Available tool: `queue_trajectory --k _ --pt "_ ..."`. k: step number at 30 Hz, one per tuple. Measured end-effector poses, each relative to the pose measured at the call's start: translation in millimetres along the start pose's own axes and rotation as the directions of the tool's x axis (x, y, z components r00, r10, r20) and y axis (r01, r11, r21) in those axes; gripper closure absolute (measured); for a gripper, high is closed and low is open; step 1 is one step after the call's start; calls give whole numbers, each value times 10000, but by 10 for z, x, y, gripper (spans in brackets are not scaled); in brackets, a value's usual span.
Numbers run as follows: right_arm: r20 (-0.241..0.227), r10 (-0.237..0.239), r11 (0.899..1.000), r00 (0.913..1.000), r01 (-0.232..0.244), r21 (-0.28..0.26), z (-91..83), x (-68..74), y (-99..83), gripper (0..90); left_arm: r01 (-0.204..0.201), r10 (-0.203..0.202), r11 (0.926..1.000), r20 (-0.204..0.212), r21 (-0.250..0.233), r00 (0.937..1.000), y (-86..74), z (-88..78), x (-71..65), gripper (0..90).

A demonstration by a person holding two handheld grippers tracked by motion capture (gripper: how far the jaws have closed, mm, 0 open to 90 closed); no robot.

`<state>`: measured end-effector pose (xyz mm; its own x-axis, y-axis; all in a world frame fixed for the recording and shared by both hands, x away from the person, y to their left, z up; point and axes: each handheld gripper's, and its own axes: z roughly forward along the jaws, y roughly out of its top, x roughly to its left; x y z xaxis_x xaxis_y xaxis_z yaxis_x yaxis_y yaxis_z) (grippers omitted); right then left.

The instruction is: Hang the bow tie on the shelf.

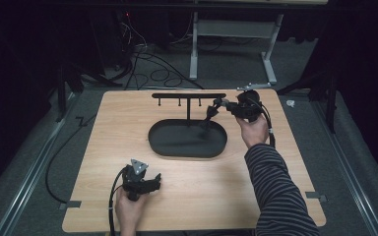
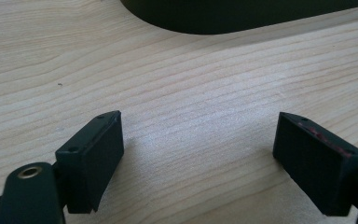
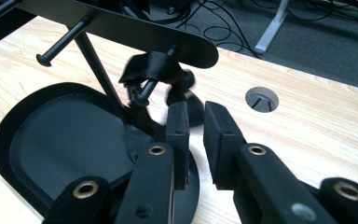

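dark curtains and a grey carpeted floor with loose cables ring a pale wooden table (image 1: 103,147), where a black oval tray (image 1: 165,145) carries a thin post and a flat crossbar (image 1: 188,95) with pegs pointing down from it. it looks like a small hanging stand, and the work in hand seems to be hanging a black strap loop (image 3: 151,65) on it.

the loop is draped over the peg (image 3: 144,91) nearest the bar's right end, above the tray's right side. it is soft, dark, folded cloth or elastic, slack and a little bunched, its lower part blurred.

the right gripper (image 3: 195,122) sits just below and beside the loop, aimed up at the peg so the strap could be slipped on from underneath. its jaws stand slightly apart with nothing between them, so the loop looks released and carried by the peg alone.

the left gripper (image 2: 198,158) rests low over bare wood near the table's front edge, jaws wide and empty, parked clear of the stand, probably to stay out of the way.
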<state>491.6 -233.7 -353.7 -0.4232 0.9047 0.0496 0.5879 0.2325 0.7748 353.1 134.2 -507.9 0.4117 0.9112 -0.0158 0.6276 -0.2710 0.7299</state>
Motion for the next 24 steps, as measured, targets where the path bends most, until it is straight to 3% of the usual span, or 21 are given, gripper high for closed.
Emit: queue_trajectory --k 24 --pt "1 209 9997 9998 -208 -124 -105 -47 -98 632 0 0 10000 1 3 10000 0 0 0 165"
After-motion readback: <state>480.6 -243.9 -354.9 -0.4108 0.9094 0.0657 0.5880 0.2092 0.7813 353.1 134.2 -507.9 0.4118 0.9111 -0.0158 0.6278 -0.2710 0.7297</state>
